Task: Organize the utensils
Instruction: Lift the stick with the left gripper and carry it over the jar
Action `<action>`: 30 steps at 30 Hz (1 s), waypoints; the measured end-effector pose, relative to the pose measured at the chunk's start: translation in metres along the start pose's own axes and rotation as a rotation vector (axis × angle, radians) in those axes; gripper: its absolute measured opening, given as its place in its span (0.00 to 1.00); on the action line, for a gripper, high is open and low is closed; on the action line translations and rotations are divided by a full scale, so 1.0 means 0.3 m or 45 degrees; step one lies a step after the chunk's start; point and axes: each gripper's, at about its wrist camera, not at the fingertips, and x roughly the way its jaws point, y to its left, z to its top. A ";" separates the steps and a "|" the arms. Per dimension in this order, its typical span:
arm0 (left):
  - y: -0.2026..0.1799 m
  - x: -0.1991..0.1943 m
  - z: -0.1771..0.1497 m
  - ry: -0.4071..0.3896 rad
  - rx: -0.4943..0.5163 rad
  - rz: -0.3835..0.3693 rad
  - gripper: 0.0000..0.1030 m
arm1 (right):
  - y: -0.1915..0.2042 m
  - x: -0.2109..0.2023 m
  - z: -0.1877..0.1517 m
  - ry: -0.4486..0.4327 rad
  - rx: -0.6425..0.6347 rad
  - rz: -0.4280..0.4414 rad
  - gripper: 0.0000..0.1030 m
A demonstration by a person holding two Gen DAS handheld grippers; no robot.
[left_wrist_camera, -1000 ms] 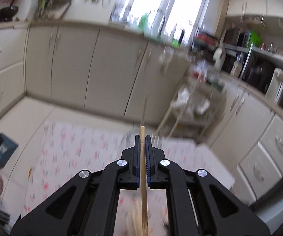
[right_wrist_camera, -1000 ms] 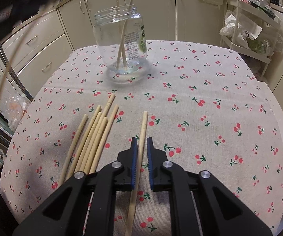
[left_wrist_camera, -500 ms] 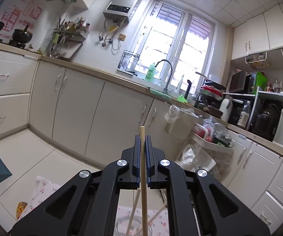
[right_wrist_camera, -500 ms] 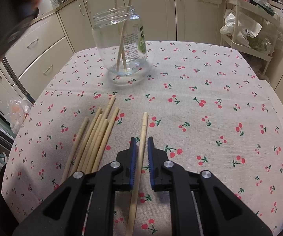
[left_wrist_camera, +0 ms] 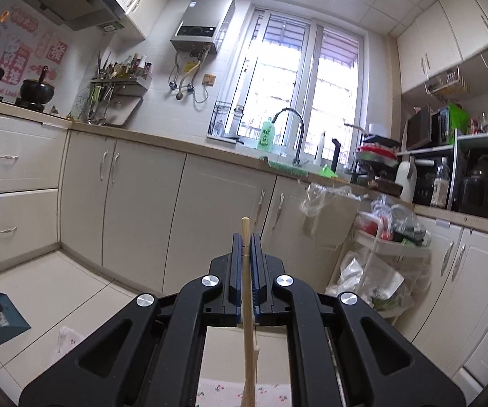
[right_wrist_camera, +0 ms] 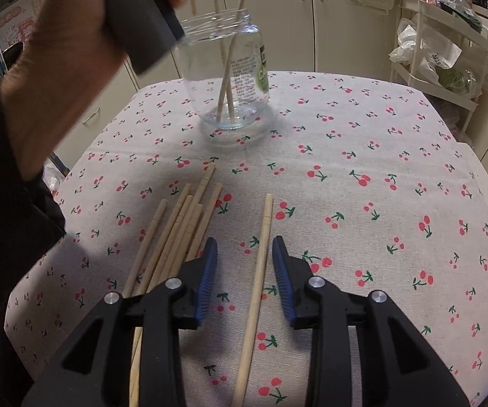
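our left gripper [left_wrist_camera: 244,237] clamps 1 chopstick [left_wrist_camera: 247,291] upright; our right gripper [right_wrist_camera: 244,247] has just been opening, jaws apart around a loose chopstick [right_wrist_camera: 257,278] on the tablecloth [right_wrist_camera: 379,176].

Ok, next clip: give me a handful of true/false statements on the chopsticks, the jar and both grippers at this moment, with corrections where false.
1. The left gripper is shut on a chopstick. True.
2. The right gripper is clamped on the single chopstick. False: its jaws have just been opening and stand apart on either side of the chopstick, which lies flat on the tablecloth.
3. The glass jar is empty. False: two chopsticks already stand in it.
4. A bundle of chopsticks lies on the cloth to the left of the single one. True.
5. The jar lies on its side. False: it stands upright, mouth up.
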 end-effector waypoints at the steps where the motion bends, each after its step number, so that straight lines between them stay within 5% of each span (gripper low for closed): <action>1: 0.005 -0.005 -0.014 0.006 0.000 0.002 0.04 | -0.001 0.000 0.000 0.000 0.003 0.003 0.33; 16: 0.070 -0.082 -0.122 0.150 0.018 -0.018 0.05 | -0.015 -0.007 0.001 0.004 0.049 0.040 0.33; 30: 0.082 -0.123 0.091 -0.035 -0.136 -0.064 0.04 | -0.023 -0.007 0.006 0.007 0.076 0.072 0.37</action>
